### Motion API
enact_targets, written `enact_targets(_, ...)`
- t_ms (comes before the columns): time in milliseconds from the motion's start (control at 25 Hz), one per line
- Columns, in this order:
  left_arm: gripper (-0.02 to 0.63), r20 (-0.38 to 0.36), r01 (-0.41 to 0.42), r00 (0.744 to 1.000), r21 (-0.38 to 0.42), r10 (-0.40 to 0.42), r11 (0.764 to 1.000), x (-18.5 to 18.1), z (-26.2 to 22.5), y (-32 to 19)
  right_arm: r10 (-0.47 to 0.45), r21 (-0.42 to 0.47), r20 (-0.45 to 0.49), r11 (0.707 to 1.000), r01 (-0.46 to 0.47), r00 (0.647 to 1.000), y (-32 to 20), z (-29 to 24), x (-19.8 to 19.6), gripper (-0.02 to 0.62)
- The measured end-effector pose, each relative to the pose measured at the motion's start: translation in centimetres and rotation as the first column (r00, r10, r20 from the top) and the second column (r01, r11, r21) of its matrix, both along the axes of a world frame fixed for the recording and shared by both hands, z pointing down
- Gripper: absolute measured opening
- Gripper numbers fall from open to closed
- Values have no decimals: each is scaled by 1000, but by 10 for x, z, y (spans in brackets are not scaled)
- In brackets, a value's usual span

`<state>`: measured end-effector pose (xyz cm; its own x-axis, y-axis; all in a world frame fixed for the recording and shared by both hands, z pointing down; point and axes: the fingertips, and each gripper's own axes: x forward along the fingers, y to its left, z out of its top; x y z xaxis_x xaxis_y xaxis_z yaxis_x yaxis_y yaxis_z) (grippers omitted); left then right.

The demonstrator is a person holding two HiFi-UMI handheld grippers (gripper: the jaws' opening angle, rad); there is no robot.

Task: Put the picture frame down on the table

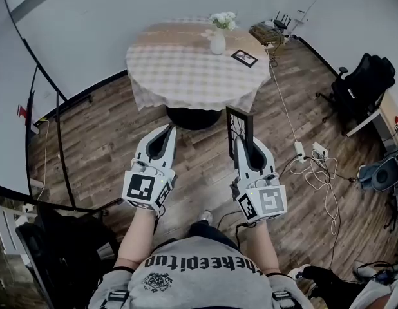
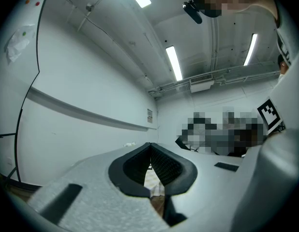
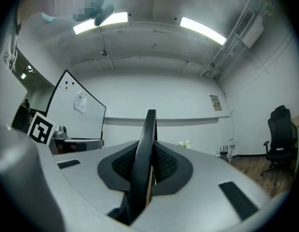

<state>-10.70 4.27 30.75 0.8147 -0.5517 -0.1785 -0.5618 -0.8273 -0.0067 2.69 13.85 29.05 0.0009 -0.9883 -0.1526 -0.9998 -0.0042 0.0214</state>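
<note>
My right gripper (image 1: 240,141) is shut on a black picture frame (image 1: 239,127), held upright and edge-on; in the right gripper view the picture frame (image 3: 144,153) stands as a dark bar between the jaws. My left gripper (image 1: 165,131) is shut with nothing in it; its dark pads (image 2: 161,164) meet at the tip. Both are held above the wooden floor, short of the round table (image 1: 186,76) with a checked cloth. On the table stand a white vase of flowers (image 1: 218,37) and a second small framed picture (image 1: 245,58), lying flat near the right rim.
Cables and a power strip (image 1: 312,152) trail on the floor to the right. A black office chair (image 1: 363,82) stands at far right. A router and basket (image 1: 270,31) sit behind the table. A whiteboard stand (image 1: 47,121) is on the left.
</note>
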Motion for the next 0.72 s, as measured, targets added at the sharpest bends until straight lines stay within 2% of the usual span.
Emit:
enact_targets(280,15,-13,14,1000,3,-14,1000,58,-2,-16,-24,4,8,1000,24,1000,-19,3,56,49)
enact_targets(720,15,0,32,999,-1,-32,999,98,7,-39,-40,8,39,999,40,998,-44,15,100,49)
